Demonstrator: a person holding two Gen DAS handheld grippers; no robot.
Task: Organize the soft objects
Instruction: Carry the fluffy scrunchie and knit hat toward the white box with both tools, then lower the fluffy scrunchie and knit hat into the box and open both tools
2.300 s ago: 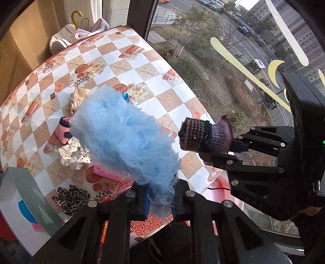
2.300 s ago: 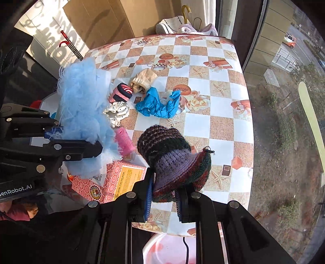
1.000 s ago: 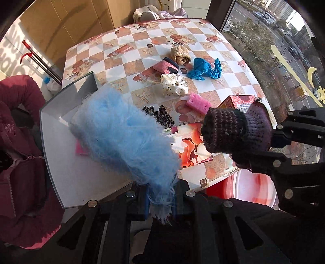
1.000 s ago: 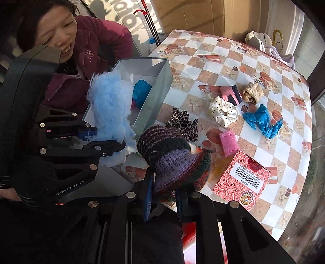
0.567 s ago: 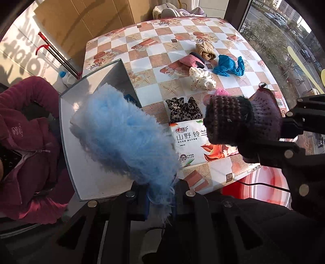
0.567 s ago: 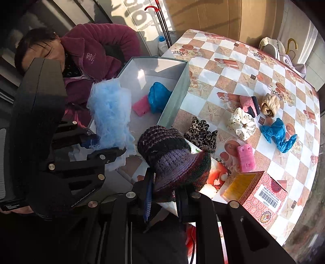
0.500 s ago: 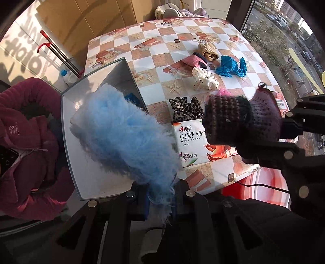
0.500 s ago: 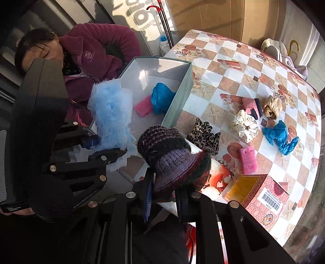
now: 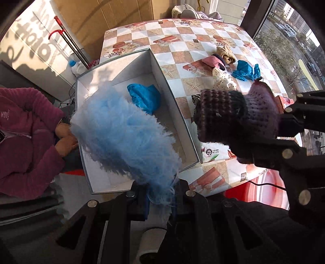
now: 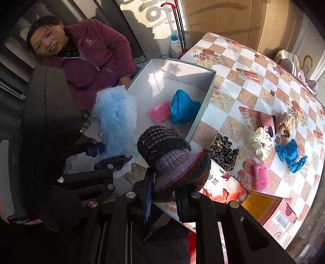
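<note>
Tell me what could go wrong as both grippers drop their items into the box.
The fluffy light-blue fabric is bulky and may snag on the left gripper. The right gripper's striped knitted hat hangs near the grey open box's wall and could land outside.

sunlight falls across a checkered surface (image 9: pixel 189 36). cardboard boxes (image 9: pixel 113 18) stand at its far side, a window (image 9: pixel 288 36) on the right shows a street with trees.
</note>
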